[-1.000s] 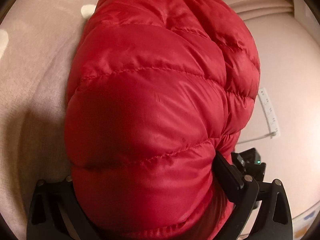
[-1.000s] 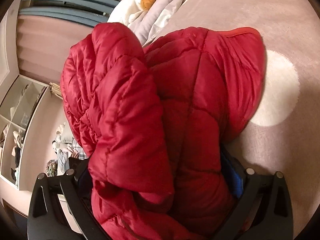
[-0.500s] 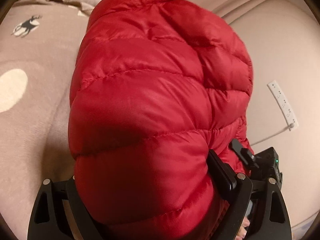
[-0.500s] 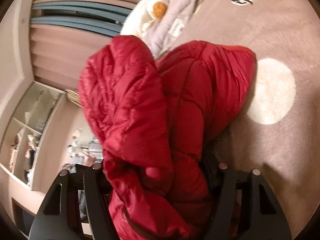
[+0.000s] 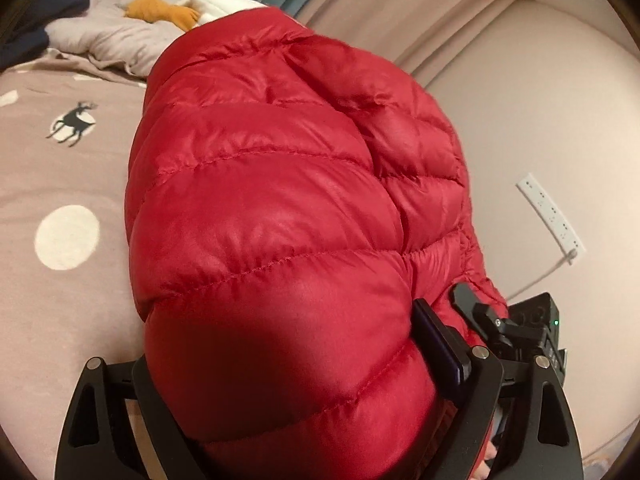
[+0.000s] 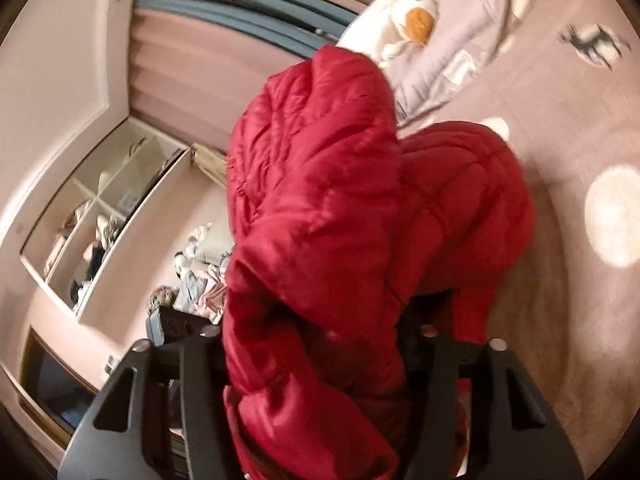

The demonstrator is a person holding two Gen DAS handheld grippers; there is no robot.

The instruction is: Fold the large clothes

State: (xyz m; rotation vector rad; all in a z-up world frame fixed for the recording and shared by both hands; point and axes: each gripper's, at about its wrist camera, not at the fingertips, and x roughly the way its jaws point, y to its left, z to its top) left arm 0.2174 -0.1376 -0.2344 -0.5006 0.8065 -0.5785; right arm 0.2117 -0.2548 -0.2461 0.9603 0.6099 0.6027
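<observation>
Left gripper (image 5: 304, 392) spread wide around a fat bundle of red puffer jacket (image 5: 280, 240), jaws having eased in a touch, pads pressed into the padding on both sides. Right gripper (image 6: 316, 364) jaws just been closing, now pinched on a bunched fold of the same red puffer jacket (image 6: 320, 200), fabric squeezed between them.

Under the jacket: a mauve-brown bedspread (image 5: 60, 300), printed with white dots and a little dark deer (image 5: 74, 122). Jacket partly lifted off it, far end in the right wrist view still down on the cover.

Beyond the jacket: a crumpled grey pillow (image 5: 108, 40) with a white plush duck (image 6: 400, 20), orange bill, lying against it. Something navy at the pillow's left edge, too cropped to name. Pleated pinkish curtains (image 6: 192, 80) behind the duck, a blue-grey strip across them. Off the jacket's side in the left wrist view, a plain wall with a white power strip (image 5: 550, 218), cord trailing down. In the right wrist view, off the jacket's other side, open cubby shelves (image 6: 100, 216) with small stuff inside, and a heap of clothes below, blurry.

Jacket pretty much fills both views and blocks everything straight ahead. Long axis running away from both grippers toward the pillow, quilt seams crossing it.
</observation>
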